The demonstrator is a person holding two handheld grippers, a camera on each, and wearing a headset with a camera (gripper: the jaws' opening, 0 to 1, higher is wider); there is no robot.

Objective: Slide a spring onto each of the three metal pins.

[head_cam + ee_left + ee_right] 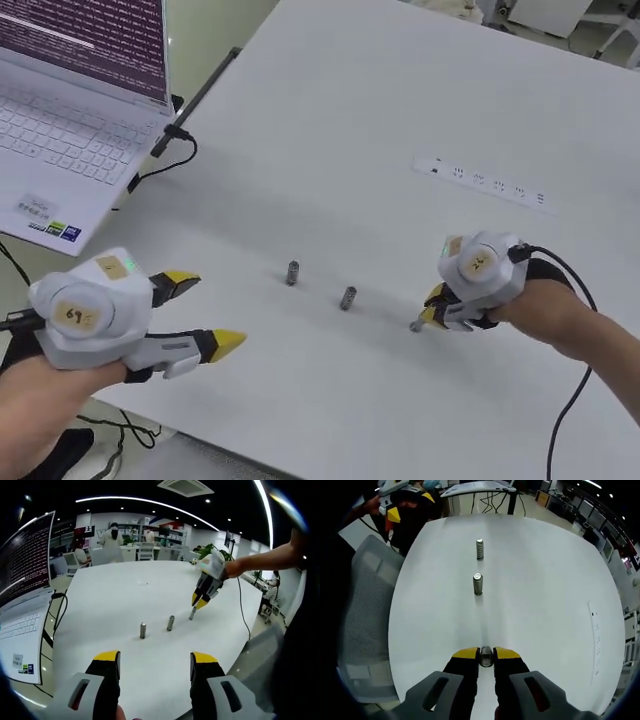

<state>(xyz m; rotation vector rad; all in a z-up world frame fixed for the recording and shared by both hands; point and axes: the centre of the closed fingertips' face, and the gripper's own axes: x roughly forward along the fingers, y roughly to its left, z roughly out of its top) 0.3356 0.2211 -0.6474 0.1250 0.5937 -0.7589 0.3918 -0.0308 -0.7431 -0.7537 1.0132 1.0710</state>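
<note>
Right of the laptop (60,130), out on the white table (380,90), three small metal pieces stand in a slanting row that runs away from the laptop. The first pin (292,272), closest to the laptop, and the middle pin (348,297) are each wrapped in coils and stand upright, free of both grippers. At the end of the row farthest from the laptop, the right gripper (433,307) has its yellow-tipped jaws pressed in on a third spring (486,657), pinching it from both sides as it stands on the tabletop. Whether a pin sits inside it cannot be told. The left gripper (207,310) hovers below the laptop at the table's near edge, jaws spread wide and holding nothing. A white power strip (485,183) lies flat, well beyond the row from the laptop.
</note>
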